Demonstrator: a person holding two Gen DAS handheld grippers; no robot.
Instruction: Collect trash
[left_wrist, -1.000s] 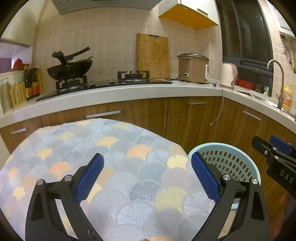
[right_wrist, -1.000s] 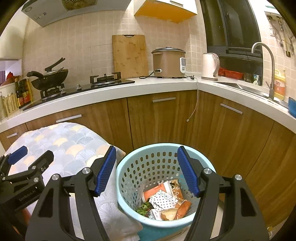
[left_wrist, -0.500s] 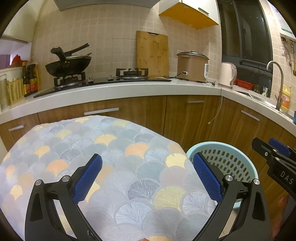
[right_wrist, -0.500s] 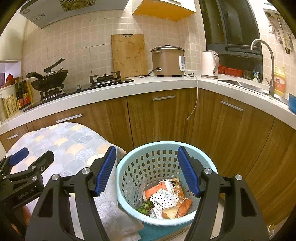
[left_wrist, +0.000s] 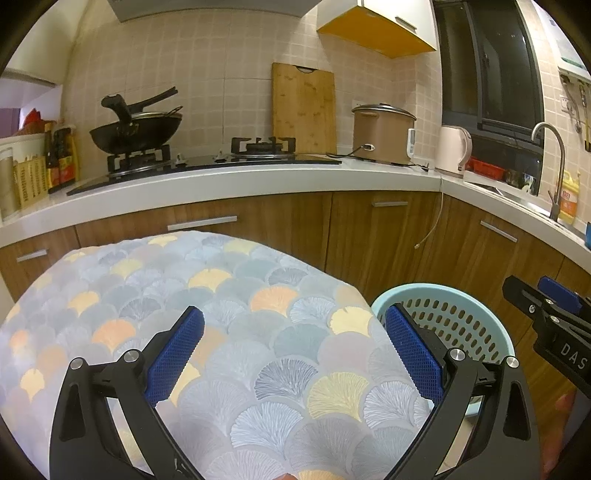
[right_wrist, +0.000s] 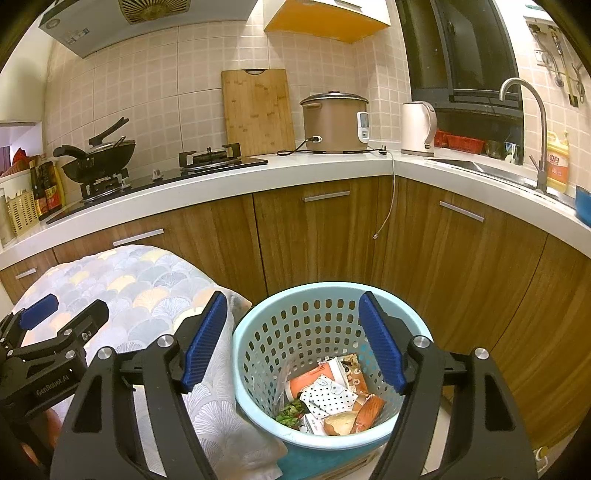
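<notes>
1. The right claw (right_wrist: 291, 341) has just been opening; its jaws stand apart with nothing between them, poised above the blue basket (right_wrist: 258, 325).
2. That suggests a piece was just dropped in: the trash (right_wrist: 328, 395), wrappers and food scraps, lies at the basket's bottom.
3. The left claw (left_wrist: 293, 354) is spread wide and empty over the patterned cloth (left_wrist: 221, 295) beside the basket.
4. Both claws tilt slightly downward, side by side.
5. No further trash shows on the cloth, so collection looks nearly done.
</notes>
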